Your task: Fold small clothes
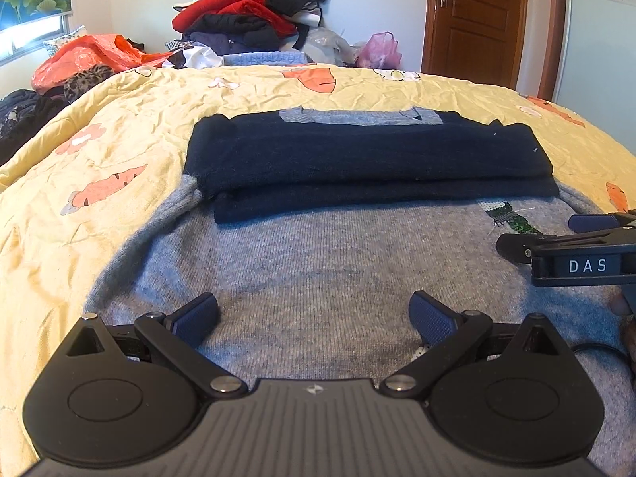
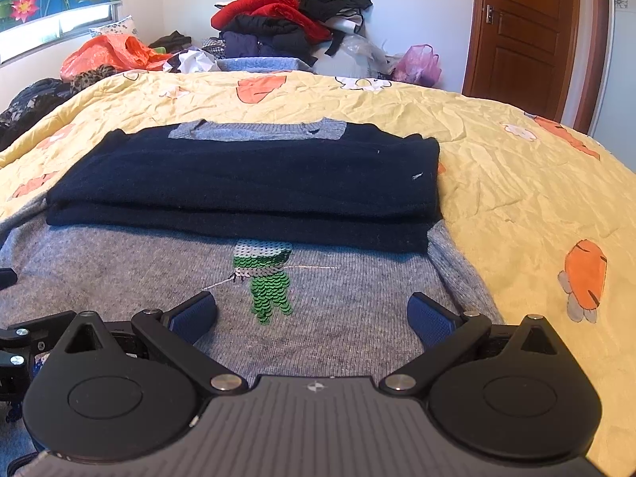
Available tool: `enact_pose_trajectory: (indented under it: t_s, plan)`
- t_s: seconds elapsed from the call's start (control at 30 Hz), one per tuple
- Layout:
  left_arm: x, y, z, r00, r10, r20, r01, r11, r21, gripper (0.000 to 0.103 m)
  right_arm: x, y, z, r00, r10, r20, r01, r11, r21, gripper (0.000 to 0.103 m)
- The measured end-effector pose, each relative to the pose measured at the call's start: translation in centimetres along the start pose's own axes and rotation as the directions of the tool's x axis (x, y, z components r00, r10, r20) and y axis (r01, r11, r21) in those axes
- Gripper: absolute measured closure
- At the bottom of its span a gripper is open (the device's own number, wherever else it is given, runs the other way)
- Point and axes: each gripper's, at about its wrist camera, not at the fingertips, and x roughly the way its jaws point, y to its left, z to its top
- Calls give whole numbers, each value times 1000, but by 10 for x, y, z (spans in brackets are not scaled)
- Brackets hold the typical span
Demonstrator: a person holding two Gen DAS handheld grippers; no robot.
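A grey knit sweater (image 1: 318, 262) lies flat on the yellow carrot-print quilt (image 1: 99, 127), its near part spread toward the cameras. Its two dark navy sleeves (image 1: 357, 159) are folded across the chest, one stacked on the other, forming a neat band that hides the upper body; only a strip of grey collar (image 1: 357, 116) shows beyond them at the far edge. Just below the sleeves, toward the right side, sits a green and white sequin figure (image 2: 264, 278), partly tucked under the navy band.

The left gripper (image 1: 314, 314) hovers over the near grey part with its blue pads spread wide and nothing between them. The right gripper (image 2: 312, 314) is likewise wide and empty, over the sequin patch.

Beyond the bed, a heap of red and black clothes (image 1: 254, 4) rises against the wall, with an orange bag (image 1: 87, 55) to the left, a pink bag (image 1: 379, 49) and a wooden door (image 1: 473, 20) to the right.
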Motion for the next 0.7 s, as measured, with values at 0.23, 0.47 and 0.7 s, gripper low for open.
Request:
enact_pose_trajectory:
  t_s: [0.23, 0.47, 0.7]
  plan:
    - [-1, 0, 0, 1000, -1, 0, 1, 1000, 0, 0, -5, 1, -4, 1000, -7, -2, 7, 1000, -2, 0]
    - [-1, 0, -1, 1000, 1, 0, -1, 1000, 0, 0, -15, 0, -12, 1000, -10, 1, 10, 1000, 5, 0]
    - [-2, 0, -2, 1000, 5, 1, -5, 1000, 0, 0, -25, -1, -19, 1000, -4, -2, 4, 1000, 3, 0]
